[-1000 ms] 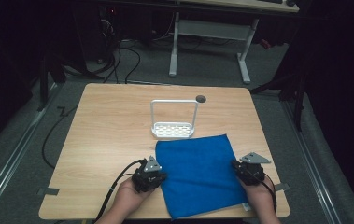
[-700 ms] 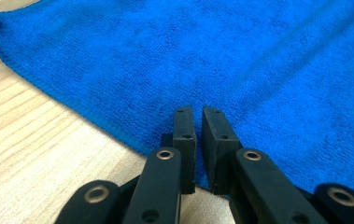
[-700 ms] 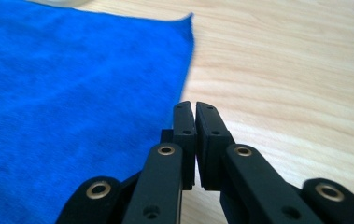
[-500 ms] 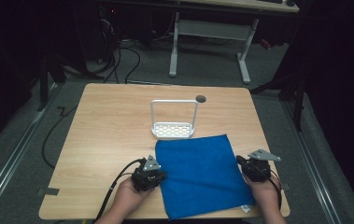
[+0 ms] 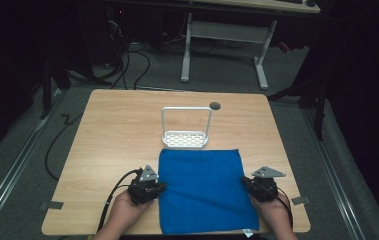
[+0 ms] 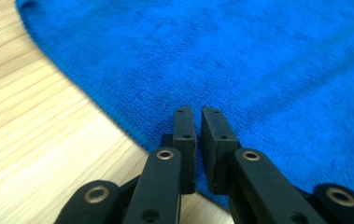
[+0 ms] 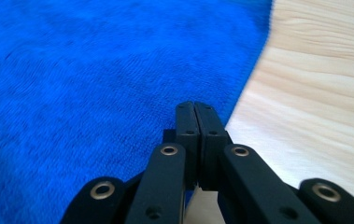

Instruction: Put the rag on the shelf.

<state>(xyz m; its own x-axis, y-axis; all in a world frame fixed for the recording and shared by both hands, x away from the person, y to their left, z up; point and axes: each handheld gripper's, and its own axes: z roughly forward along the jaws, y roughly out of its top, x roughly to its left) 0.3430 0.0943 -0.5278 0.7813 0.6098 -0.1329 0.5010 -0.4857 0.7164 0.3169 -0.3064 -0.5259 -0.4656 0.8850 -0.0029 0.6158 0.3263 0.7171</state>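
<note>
Dim floor, trailing cables and the legs of another desk surround a pale wooden bench [image 5: 117, 135], where a blue cloth [image 5: 204, 187] lies flat on the near half, its far edge just in front of a small white wire rack [image 5: 185, 138]. At the cloth's left edge the left claw [image 6: 198, 122] has its jaws almost together, a thin slit between them, seemingly pinching the hem, though whether fabric sits in that slit cannot be told. At the right edge the right claw [image 7: 195, 116] is fully closed at the hem. Both hands sit opposite each other at mid-length, a placement that looks meant for lifting both sides evenly, perhaps to fold the cloth.
</note>
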